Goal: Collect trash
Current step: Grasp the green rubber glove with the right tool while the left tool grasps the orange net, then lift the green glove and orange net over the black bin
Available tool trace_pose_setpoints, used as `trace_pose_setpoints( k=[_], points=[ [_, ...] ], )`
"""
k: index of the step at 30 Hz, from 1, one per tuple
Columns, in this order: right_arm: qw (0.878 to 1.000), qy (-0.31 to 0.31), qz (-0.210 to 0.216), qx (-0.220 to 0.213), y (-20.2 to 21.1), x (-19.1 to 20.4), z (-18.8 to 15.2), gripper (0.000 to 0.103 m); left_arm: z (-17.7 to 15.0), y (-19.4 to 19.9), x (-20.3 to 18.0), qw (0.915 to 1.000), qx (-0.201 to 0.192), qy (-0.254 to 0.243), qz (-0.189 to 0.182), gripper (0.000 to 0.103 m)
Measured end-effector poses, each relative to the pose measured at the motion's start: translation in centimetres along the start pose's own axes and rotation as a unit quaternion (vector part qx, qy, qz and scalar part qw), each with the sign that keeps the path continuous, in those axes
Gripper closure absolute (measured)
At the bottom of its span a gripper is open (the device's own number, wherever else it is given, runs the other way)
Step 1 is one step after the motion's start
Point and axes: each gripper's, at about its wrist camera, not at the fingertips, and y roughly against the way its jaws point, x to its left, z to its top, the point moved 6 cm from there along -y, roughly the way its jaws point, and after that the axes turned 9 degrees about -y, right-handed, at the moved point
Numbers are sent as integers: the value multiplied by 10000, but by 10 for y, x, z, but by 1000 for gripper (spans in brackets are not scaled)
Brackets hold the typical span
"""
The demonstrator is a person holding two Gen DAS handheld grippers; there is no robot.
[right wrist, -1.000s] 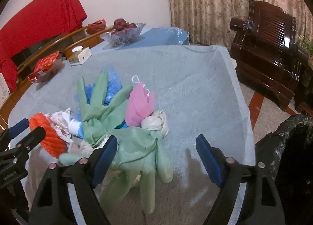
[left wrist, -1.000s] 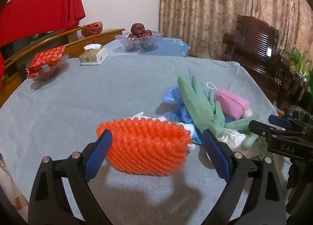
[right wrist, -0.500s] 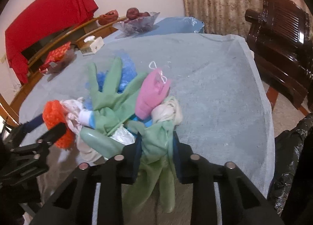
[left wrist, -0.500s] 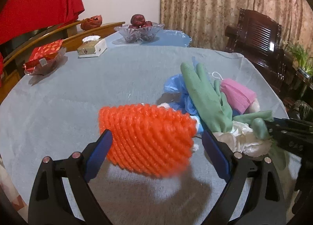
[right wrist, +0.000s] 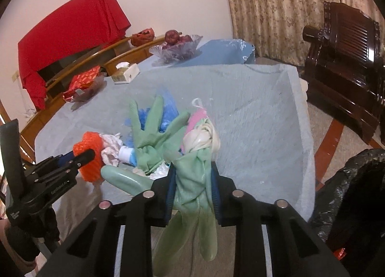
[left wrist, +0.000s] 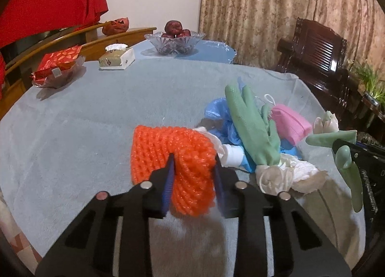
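Observation:
My left gripper [left wrist: 193, 175] is shut on an orange foam net [left wrist: 173, 156] and holds it just above the grey tablecloth [left wrist: 96, 118]; it also shows in the right wrist view [right wrist: 90, 156]. My right gripper [right wrist: 192, 185] is shut on a green rubber glove [right wrist: 192, 180] with a cream glove [right wrist: 201, 137] bunched at its top, lifted off the table. A second green glove [left wrist: 252, 125], blue plastic [left wrist: 216, 110], a pink mask [left wrist: 291, 122] and white tissue [left wrist: 286, 171] stay in a pile on the cloth.
A black trash bag [right wrist: 349, 195] stands off the table's right edge. A glass fruit bowl [left wrist: 175, 41], a tissue box [left wrist: 116, 59] and a dish with a red packet [left wrist: 59, 67] sit at the table's far side. A dark wooden chair [left wrist: 315, 53] stands at the right.
My left gripper closed on the orange net and raised it slightly. My right gripper closed on the green glove and lifted it off the pile, toward me.

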Motion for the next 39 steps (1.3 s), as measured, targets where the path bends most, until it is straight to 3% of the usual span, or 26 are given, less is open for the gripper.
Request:
trace_pose_setpoints(
  k=[13,24,39],
  points=[
    [9996,4,75,-256,30,-5,7,76,20,42,-20,9991,-392,-110,-140,80],
    [9980,26,103,-622,71,-10,13,77,39,72,-66,9951,-713,-336,-591,80],
    [9938,-272,-427,-995,126,-56,13,77,56,89,-147,9874,-890,-684,-1117,80]
  ],
)
